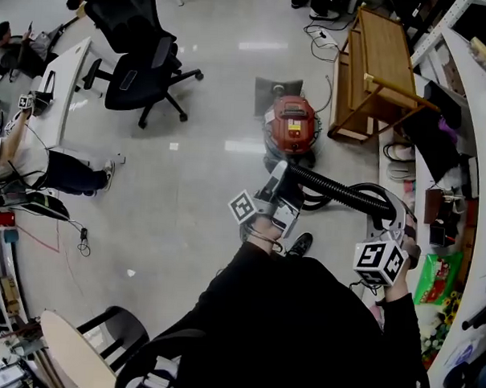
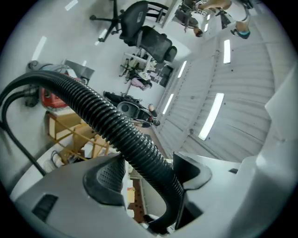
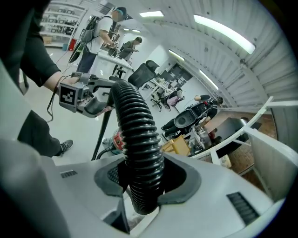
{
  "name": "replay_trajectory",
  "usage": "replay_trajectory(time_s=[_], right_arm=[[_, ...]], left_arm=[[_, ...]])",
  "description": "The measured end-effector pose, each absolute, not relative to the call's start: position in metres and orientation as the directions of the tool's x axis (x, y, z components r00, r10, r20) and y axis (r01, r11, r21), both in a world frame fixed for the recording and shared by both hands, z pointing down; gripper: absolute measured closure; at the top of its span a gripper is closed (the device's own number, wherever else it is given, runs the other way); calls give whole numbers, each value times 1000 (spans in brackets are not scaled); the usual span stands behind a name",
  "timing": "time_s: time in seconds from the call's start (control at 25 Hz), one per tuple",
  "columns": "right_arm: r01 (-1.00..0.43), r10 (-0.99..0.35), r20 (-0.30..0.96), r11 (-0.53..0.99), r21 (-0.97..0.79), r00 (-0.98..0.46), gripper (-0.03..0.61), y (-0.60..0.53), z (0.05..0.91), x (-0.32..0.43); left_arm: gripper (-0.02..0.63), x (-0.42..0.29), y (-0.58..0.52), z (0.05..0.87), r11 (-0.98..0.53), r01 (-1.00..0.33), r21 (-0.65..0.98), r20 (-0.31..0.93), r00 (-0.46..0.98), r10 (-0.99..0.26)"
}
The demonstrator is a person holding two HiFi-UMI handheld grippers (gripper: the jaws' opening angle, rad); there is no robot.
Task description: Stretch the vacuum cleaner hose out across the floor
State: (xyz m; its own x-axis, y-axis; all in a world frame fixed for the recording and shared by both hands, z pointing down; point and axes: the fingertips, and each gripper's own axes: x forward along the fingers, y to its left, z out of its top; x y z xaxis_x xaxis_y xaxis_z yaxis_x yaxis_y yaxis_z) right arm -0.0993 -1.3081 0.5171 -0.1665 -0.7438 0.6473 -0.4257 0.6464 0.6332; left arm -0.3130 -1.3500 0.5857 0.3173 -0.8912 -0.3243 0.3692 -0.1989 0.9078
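Hose (image 1: pixel 340 189) within left tongs (image 2: pixel 149 174), right tongs (image 3: pixel 144 176)

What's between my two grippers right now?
A stretch of the black ribbed vacuum hose runs from the left gripper to the right gripper, both shut on it; the head view shows it.
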Motion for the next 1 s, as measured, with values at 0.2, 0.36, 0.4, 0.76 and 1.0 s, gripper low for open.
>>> replay_trajectory(time_s=[0.2,0.36,0.4,0.76,1.0], right_arm=[[-594,-677,678,681,428,-287,416,-1303,528,-51],[-595,-607,650,752,283,-458,415,-1282,544,-28],[-583,-584,640,773,251,-499,414,-1272,549,-27],[-520,-434,631,852,56,-643,414,-1139,582,-71],[-575,-356,717,814,-77,-599,414,-1053,608,-83]], left_arm=[[358,-276,-1362,460,-438,260,861,-509,398,-764],[400,-219,-1347,387,-560,171,811,-548,558,-624],[405,-205,-1343,379,-574,157,803,-542,593,-596],[482,-154,-1331,399,-389,323,863,-499,669,-551],[497,-102,-1255,383,-353,465,812,-578,727,-372]])
